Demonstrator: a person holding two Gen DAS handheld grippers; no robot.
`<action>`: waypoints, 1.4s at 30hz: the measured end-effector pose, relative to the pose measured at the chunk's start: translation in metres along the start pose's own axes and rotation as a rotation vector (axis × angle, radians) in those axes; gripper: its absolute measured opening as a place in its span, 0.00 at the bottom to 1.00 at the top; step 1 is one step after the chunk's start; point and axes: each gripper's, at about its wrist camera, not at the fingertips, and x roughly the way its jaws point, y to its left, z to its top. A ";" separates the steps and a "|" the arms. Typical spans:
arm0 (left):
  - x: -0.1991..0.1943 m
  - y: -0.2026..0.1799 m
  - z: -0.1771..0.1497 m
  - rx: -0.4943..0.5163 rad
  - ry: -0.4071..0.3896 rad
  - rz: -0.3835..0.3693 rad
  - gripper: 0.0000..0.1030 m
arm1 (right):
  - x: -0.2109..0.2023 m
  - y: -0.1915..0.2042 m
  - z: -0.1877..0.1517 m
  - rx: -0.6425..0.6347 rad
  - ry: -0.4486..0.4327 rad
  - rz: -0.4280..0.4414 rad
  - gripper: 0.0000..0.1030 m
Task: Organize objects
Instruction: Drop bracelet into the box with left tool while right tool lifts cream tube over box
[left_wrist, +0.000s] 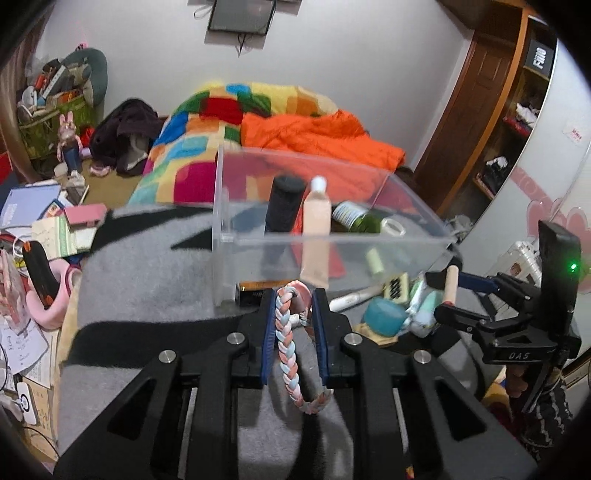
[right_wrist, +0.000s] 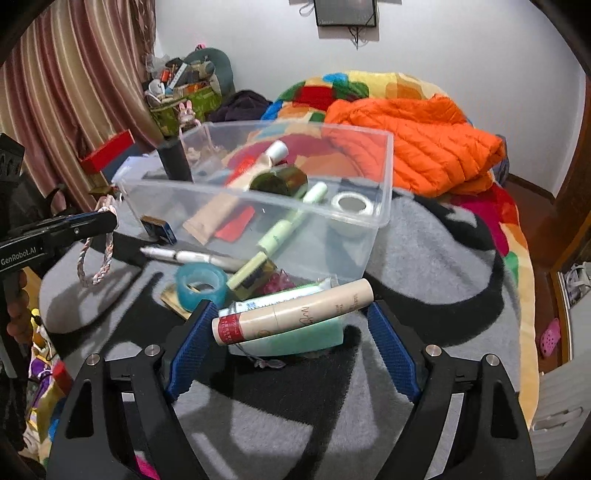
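My left gripper (left_wrist: 294, 295) is shut on a braided pink, white and blue hair band (left_wrist: 287, 354), which hangs above the grey blanket just in front of the clear plastic bin (left_wrist: 332, 240). In the right wrist view the left gripper (right_wrist: 107, 218) holds the band (right_wrist: 96, 254) left of the bin (right_wrist: 384, 206). My right gripper (right_wrist: 291, 314) is shut on a beige tube with a red end (right_wrist: 291, 315), held crosswise between the blue pads. The bin holds a black cylinder (left_wrist: 284, 205), a peach tube (left_wrist: 316, 225), a green bottle (left_wrist: 360, 218) and a tape roll (right_wrist: 351, 205).
In front of the bin lie a blue tape roll (right_wrist: 201, 286), a white pen (right_wrist: 192, 254), a small brush (right_wrist: 251, 275) and a mint green tube (right_wrist: 306, 336). An orange jacket (right_wrist: 417, 136) and a colourful quilt (left_wrist: 207, 147) lie behind. Clutter (left_wrist: 40, 240) fills the left side.
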 end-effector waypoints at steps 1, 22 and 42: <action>-0.005 -0.002 0.003 0.002 -0.014 -0.001 0.18 | -0.004 0.001 0.002 0.001 -0.011 0.000 0.79; 0.029 -0.037 0.098 0.055 -0.108 0.008 0.18 | -0.003 -0.006 0.073 0.085 -0.111 -0.006 0.79; 0.085 -0.048 0.092 0.104 -0.009 0.016 0.23 | 0.049 0.008 0.086 0.032 0.006 -0.005 0.79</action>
